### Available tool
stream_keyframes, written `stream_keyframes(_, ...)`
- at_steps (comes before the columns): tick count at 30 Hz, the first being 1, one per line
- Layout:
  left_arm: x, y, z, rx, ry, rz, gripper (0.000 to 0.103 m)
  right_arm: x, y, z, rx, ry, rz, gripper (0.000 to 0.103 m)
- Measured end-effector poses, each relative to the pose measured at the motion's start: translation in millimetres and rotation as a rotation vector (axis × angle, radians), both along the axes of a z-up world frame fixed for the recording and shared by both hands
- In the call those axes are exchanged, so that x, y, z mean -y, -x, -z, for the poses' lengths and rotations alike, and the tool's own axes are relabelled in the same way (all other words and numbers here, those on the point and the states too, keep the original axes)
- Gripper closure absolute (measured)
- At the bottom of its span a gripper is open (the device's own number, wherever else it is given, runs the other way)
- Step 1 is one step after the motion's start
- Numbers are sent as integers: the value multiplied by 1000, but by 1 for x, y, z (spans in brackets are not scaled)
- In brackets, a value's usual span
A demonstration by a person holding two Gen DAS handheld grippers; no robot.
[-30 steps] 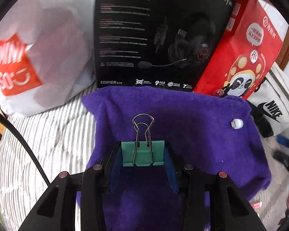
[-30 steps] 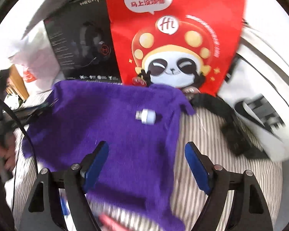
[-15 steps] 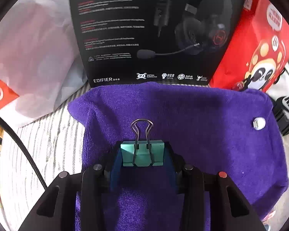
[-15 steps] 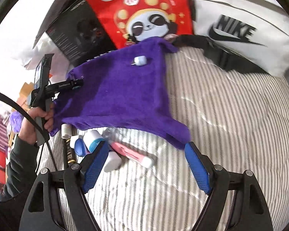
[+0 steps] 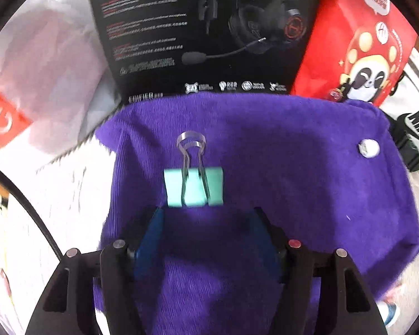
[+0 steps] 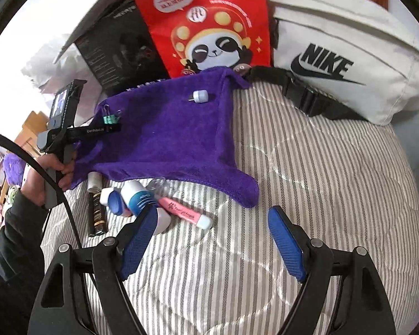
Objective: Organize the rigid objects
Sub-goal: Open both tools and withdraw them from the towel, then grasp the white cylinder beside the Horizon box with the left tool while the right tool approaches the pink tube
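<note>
A mint-green binder clip (image 5: 194, 187) (image 6: 110, 118) lies on the purple towel (image 5: 279, 167) (image 6: 167, 134), just ahead of my left gripper (image 5: 207, 215). Its jaws are opening, and the clip sits free beyond the blue pads. A small white adapter (image 5: 368, 148) (image 6: 199, 96) rests near the towel's far right corner. My right gripper (image 6: 212, 215) hangs open over the striped bedding (image 6: 321, 195) with nothing between its fingers. By its left finger lie a pink tube (image 6: 184, 215), a blue-and-white bottle (image 6: 138, 198), a blue-capped jar (image 6: 114, 203) and a black tube (image 6: 97, 215).
A black headset box (image 5: 204, 28) and a red panda bag (image 5: 363, 42) stand behind the towel. A white Nike bag (image 6: 335, 55) lies at the right, a white plastic bag (image 5: 42, 69) at the left. A person's hand (image 6: 50, 167) holds the left gripper's handle.
The left jaws have spread and let go of the binder clip, which now lies on the towel. The right gripper has swung back from the towel towards the pile of small items.
</note>
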State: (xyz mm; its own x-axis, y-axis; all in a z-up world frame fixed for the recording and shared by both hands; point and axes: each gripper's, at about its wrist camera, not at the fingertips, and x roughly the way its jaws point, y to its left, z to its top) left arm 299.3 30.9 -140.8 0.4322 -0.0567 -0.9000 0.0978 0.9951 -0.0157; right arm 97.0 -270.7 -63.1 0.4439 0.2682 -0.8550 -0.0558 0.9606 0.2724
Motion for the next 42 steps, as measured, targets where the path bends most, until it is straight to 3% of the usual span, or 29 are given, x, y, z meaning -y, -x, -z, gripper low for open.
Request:
stream_keyframes(11, -10, 96, -60, 97, 71, -18, 42, -7, 36, -18, 36, -17, 20, 22)
stream_keyframes(14, -18, 127, -60, 106, 55, -26, 42, -10, 43, -16, 36, 5, 20, 22)
stream_keyframes(21, -24, 187, -39, 55, 118, -49, 42, -21, 54, -10, 30, 21, 7, 22)
stream_keyframes(25, -23, 191, -35, 39, 178, -60, 42, -28, 56, -13, 34, 21, 0, 22)
stream_keyframes(38, 1, 160, -31, 31, 114, -35, 42, -34, 60, -9, 25, 50, -23, 22)
stream_keyframes(42, 3, 147, -24, 14, 134, -61, 42, -31, 58, -5, 15, 48, -23, 22)
